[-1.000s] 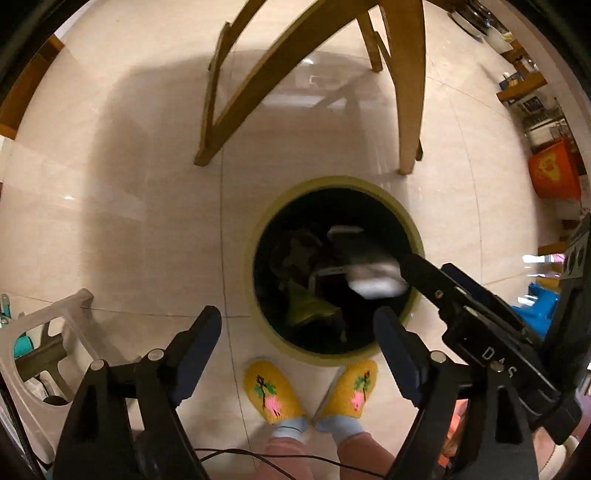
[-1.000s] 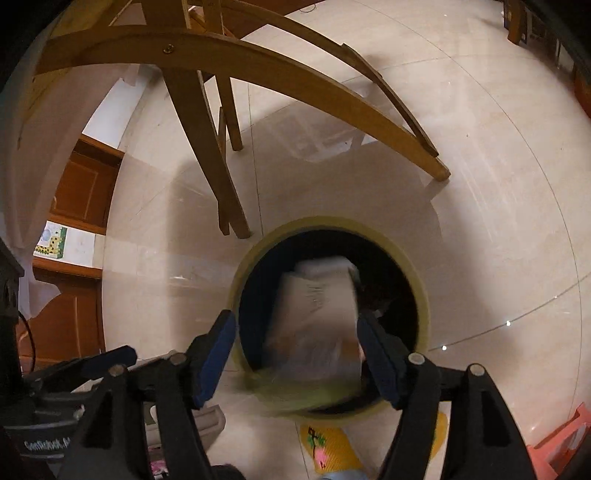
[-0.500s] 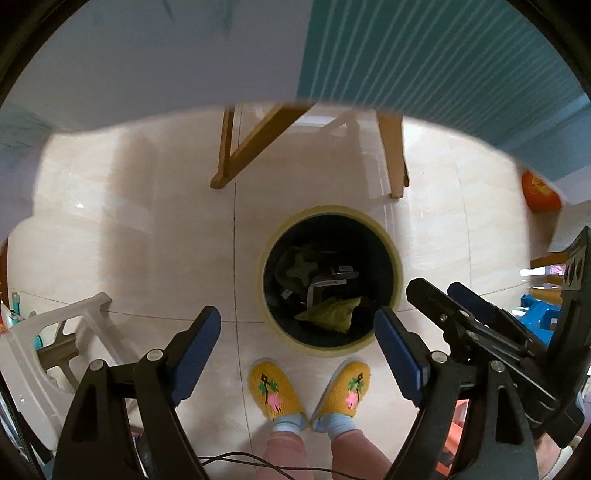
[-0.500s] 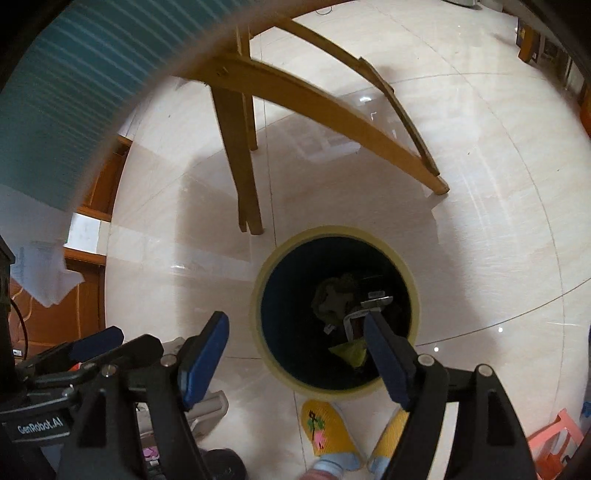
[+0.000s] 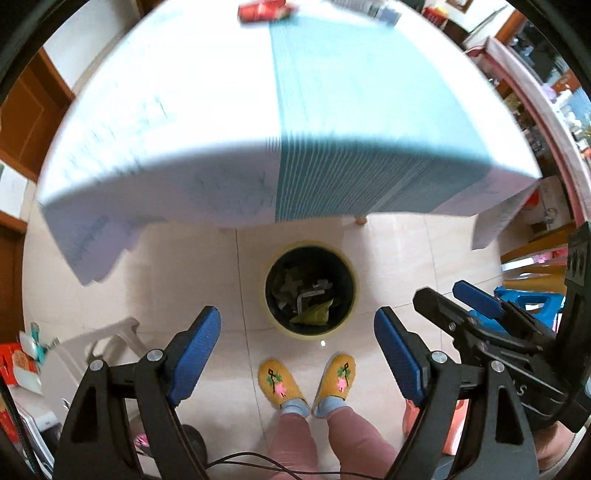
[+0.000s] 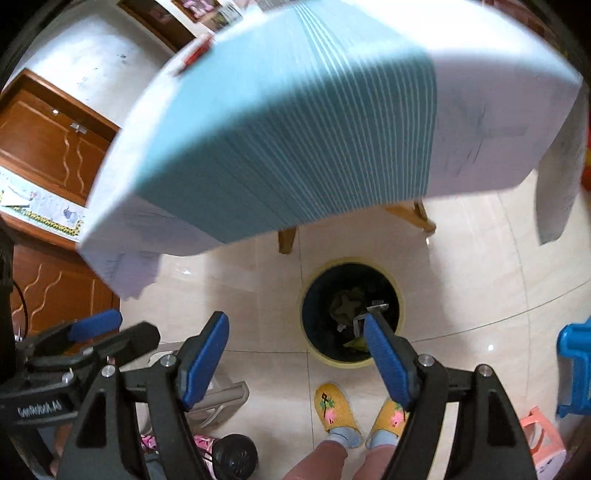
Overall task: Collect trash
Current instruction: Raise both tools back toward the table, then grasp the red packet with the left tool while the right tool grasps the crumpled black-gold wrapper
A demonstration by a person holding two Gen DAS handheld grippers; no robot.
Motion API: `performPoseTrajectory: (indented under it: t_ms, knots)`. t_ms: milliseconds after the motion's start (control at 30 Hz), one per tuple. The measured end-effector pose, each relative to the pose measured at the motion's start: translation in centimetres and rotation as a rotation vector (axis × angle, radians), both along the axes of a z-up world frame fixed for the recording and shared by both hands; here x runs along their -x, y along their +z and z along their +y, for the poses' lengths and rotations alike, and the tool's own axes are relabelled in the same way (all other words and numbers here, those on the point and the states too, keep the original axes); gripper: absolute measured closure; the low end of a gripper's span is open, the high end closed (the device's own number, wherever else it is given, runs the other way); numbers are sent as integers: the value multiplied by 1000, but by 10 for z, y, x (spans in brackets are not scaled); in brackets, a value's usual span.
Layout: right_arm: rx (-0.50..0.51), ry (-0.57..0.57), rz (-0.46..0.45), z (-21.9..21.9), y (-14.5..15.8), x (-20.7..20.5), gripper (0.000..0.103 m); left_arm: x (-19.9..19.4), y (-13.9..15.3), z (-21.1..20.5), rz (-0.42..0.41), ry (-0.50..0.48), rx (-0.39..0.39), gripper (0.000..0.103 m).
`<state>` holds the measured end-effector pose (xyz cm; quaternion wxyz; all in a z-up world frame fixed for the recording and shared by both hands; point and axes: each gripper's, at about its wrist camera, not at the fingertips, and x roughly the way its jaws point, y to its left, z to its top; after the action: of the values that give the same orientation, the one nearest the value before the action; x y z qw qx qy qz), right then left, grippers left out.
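Note:
A round bin with a yellow-green rim (image 5: 355, 291) (image 6: 400, 295) stands on the tiled floor below the table edge, with dark trash and a green wrapper (image 5: 314, 315) inside. My left gripper (image 5: 297, 345) is open and empty, high above the floor near the bin. My right gripper (image 6: 295, 350) is open and empty too, and it shows at the right of the left wrist view. A red packet (image 5: 260, 9) lies at the far end of the table, blurred.
A table with a teal and white cloth (image 5: 332, 110) (image 6: 295, 129) fills the upper half of both views. The person's yellow slippers (image 5: 280, 382) stand just in front of the bin. A white plastic stool (image 5: 92, 354) is at the left, blue stool (image 5: 524, 302) at the right.
A pale package fell from the right gripper into the bin. Both grippers then rose from just above the bin to table height; the tabletop came into view.

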<state>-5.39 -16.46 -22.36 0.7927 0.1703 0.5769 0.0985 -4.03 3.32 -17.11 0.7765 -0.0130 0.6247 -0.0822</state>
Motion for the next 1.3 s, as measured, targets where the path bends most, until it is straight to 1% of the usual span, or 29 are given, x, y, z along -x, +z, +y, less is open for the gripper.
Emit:
performPoseTrajectory:
  t_ms: [67, 133, 233, 333, 400, 500, 600, 733, 833, 900, 1000, 1133, 1200, 1300]
  knots:
    - [7, 5, -25, 1, 26, 5, 27, 3, 29, 3, -39, -11, 0, 19]
    - [9, 6, -58, 2, 53, 10, 27, 4, 50, 6, -72, -15, 3, 19]
    - [8, -1, -105, 5, 89, 16, 27, 6, 90, 16, -143, -18, 20, 19]
    - [12, -9, -175, 9, 125, 21, 27, 11, 123, 24, -209, -35, 33, 19]
    - [27, -11, -222, 13, 144, 22, 27, 13, 145, 26, -268, -48, 30, 18]
    - [48, -22, -310, 17, 174, 24, 27, 14, 168, 30, -342, -52, 24, 13]
    - [57, -30, -374, 21, 197, 23, 27, 9, 191, 37, -394, -36, 40, 13]
    - [88, -24, -437, 26, 221, 20, 27, 1, 212, 39, -439, -25, 59, 13]
    - [112, -21, -471, 26, 234, 13, 27, -9, 224, 42, -462, -21, 67, 12]
    - [124, -24, -483, 25, 239, 5, 27, -17, 226, 43, -469, -13, 67, 10]
    - [132, -31, -491, 20, 243, -9, 27, -35, 228, 45, -459, 7, 77, 8]
    - [148, -26, -508, 10, 247, -38, 27, -70, 222, 45, -424, 36, 85, 7]
    - [153, -21, -517, 4, 249, -57, 27, -93, 215, 43, -400, 58, 86, 4]
    - [150, -5, -522, -9, 248, -94, 27, -131, 202, 37, -367, 104, 78, 4]
